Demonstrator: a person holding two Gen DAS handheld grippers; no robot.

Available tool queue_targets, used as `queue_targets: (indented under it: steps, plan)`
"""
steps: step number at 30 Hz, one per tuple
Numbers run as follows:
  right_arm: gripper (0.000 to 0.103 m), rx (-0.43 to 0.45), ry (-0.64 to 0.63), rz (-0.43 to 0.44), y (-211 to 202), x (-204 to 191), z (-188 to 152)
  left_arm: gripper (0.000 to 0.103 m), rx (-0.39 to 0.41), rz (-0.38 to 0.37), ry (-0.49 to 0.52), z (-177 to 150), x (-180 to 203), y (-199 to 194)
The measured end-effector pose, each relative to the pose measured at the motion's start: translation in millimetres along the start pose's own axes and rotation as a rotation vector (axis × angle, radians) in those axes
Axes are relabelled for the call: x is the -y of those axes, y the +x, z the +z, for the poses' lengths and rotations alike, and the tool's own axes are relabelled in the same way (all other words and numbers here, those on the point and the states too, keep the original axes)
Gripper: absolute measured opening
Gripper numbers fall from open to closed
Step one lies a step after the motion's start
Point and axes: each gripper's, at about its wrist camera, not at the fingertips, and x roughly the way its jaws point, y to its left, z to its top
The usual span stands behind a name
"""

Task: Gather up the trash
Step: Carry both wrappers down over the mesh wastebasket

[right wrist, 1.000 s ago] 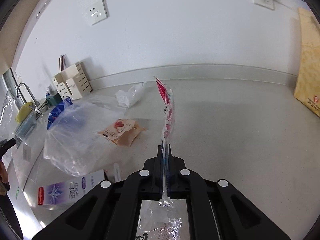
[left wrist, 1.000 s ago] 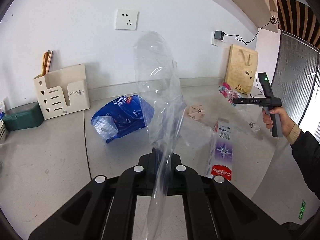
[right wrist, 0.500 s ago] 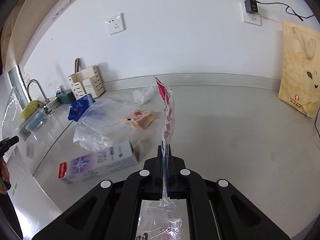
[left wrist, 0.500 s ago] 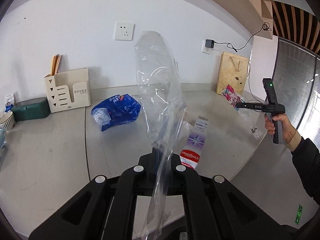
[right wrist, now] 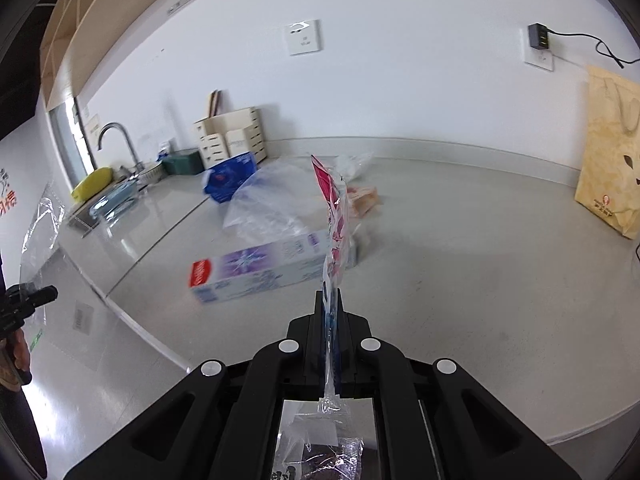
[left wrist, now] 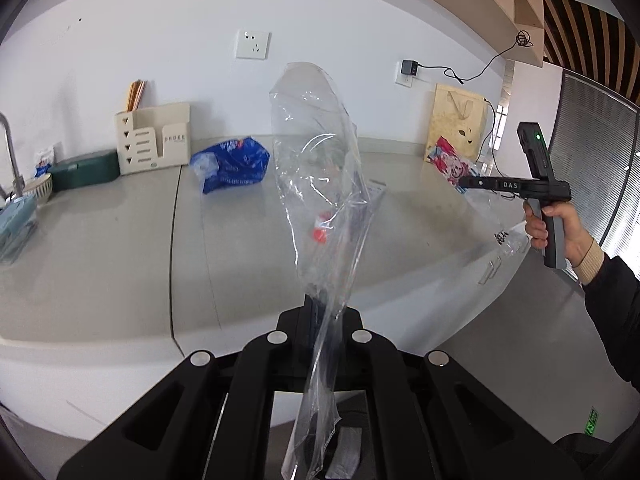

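My left gripper (left wrist: 320,308) is shut on a clear plastic bag (left wrist: 320,184) that stands up in front of the camera, off the counter's front edge. My right gripper (right wrist: 331,300) is shut on a pink and white snack wrapper (right wrist: 334,216), held above the counter; it also shows in the left wrist view (left wrist: 460,185) with the wrapper (left wrist: 450,162). On the counter lie a toothpaste box (right wrist: 260,270), a blue packet (left wrist: 232,162), a crumpled clear bag (right wrist: 272,200) and a tan snack packet (right wrist: 366,198).
A beige desk organiser (left wrist: 154,138) and a green box (left wrist: 86,170) stand by the wall. A sink with a tap (right wrist: 116,140) is at the left end. A paper gift bag (right wrist: 610,152) stands at the right, under a charger and cable (right wrist: 540,36).
Both grippers have pulled back from the counter toward its front edge, each still holding its item. The counter objects look farther away.
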Motion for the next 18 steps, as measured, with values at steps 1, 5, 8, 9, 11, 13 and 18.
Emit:
queue_targets:
  steps: [1,5,8,9,11,13,18]
  plan:
    - [0.007,-0.002,-0.005,0.016,-2.3,-4.1,-4.8,0.004,-0.007,0.003,0.0,-8.5,4.7,-3.6]
    - [0.007,-0.017,-0.03,0.079,-9.3,-24.6,-26.5,0.004,-0.045,0.023,-0.01,-42.5,24.0,-14.7]
    - [0.007,-0.036,-0.078,0.103,-12.7,-45.2,-44.8,0.004,-0.065,0.027,-0.035,-66.1,35.8,-21.3]
    - [0.007,-0.037,-0.085,0.117,-14.3,-50.2,-50.7,0.004,-0.075,0.034,-0.043,-75.1,40.3,-22.7]
    - [0.007,-0.053,-0.107,0.151,-13.1,-62.7,-66.5,0.004,-0.097,0.035,-0.057,-91.0,48.1,-22.4]
    - [0.007,-0.065,-0.127,0.179,-14.7,-68.5,-85.4,0.004,-0.12,0.038,-0.07,-108.1,56.1,-20.1]
    - [0.007,-0.142,-0.176,0.241,-1.1,-86.6,-132.4,0.004,-0.217,0.042,-0.139,-157.0,70.9,4.0]
